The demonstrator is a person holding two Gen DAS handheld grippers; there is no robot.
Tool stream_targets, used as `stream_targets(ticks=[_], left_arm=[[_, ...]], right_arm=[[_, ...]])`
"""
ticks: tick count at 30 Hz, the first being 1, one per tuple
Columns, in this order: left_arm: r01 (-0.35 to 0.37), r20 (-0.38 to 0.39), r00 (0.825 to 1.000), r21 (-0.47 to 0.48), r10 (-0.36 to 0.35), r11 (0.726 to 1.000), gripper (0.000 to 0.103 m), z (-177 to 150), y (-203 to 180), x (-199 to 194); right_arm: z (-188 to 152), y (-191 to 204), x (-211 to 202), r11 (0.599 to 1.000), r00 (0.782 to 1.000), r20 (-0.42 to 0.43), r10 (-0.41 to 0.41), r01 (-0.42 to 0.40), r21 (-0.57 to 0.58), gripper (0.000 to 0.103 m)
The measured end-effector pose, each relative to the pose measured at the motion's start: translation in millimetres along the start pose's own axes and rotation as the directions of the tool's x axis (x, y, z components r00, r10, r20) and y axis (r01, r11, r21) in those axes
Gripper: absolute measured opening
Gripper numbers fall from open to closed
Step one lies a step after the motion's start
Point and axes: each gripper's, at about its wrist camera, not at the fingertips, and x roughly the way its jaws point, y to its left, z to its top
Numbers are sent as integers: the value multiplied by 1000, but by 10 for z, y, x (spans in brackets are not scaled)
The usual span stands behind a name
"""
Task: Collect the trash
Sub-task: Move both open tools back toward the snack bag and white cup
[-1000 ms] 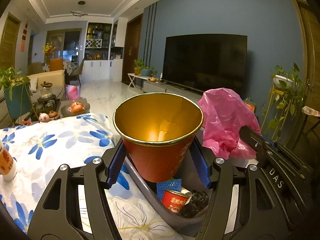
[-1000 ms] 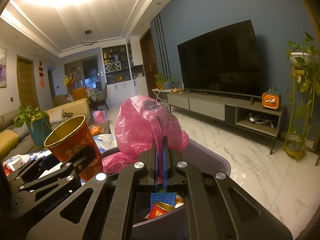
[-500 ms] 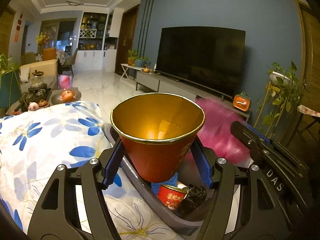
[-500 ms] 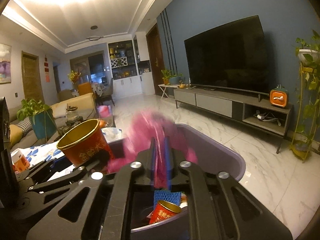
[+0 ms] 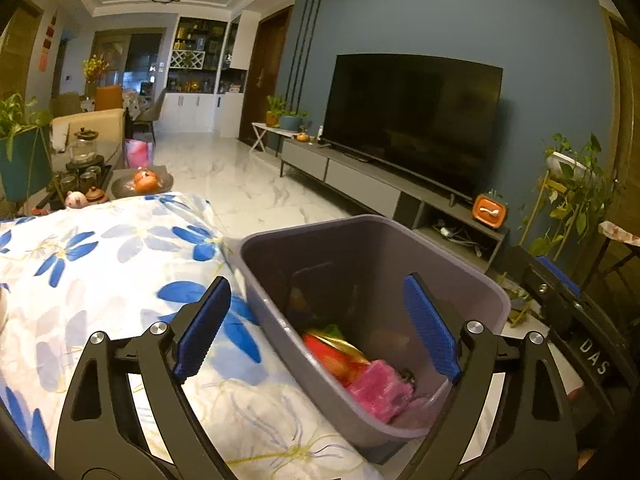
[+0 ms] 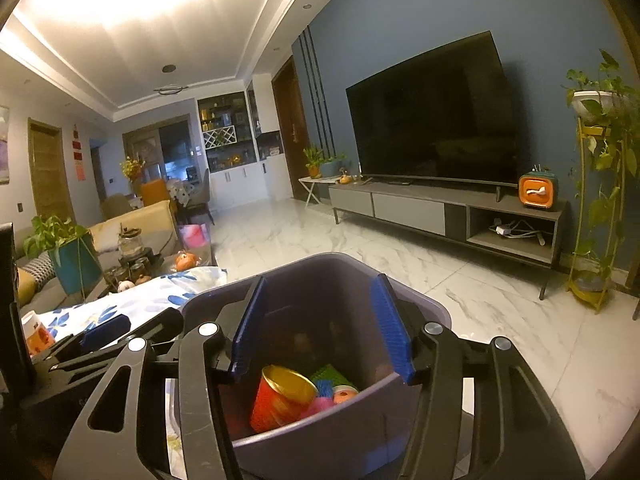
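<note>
Blue-padded left gripper (image 5: 316, 326) and right gripper (image 6: 320, 326) gape empty above bin (image 5: 460, 276).

The left hand-held gripper (image 5: 316, 328) is spread wide, its two blue-padded fingers (image 5: 202, 330) far apart and holding nothing. The right hand-held gripper (image 6: 320, 328) is also parted, with nothing between its blue pads (image 6: 390, 326). The two sit close side by side, each partly visible in the other's view, both angled slightly downward.
</note>
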Motion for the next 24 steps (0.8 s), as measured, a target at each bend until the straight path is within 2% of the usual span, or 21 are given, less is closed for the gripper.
stream_targets(ticks=[6, 11, 13, 16, 19, 21, 24], left_arm=[[-107, 38, 994, 33, 106, 994, 87, -75, 83, -312], [-219, 58, 975, 33, 217, 975, 87, -142, 255, -637], [-271, 61, 961, 27, 269, 962, 87, -183, 361, -779], [-312, 66, 948, -3, 312, 950, 87, -198, 547, -973], [-367, 68, 927, -38, 368, 930, 87, -231, 755, -1179], [-420, 67, 903, -63, 424, 905, 87, -252, 925, -1323], [-467, 63, 878, -105, 474, 878, 87, -316, 1190, -1525]], right_arm=[[-34, 77, -129, 1000, 1000, -9, 10, -10, -7, 56], [-116, 264, -241, 999, 999, -26, 36, -37, -25, 59], [-141, 341, -280, 998, 998, -35, 55, -56, -35, 61], [-167, 481, -339, 995, 995, -45, 86, -88, -45, 63], [-197, 700, -401, 989, 989, -63, 134, -138, -57, 65], [-212, 864, -444, 983, 983, -73, 168, -173, -66, 67], [-231, 1085, -507, 973, 975, -78, 206, -213, -89, 69]])
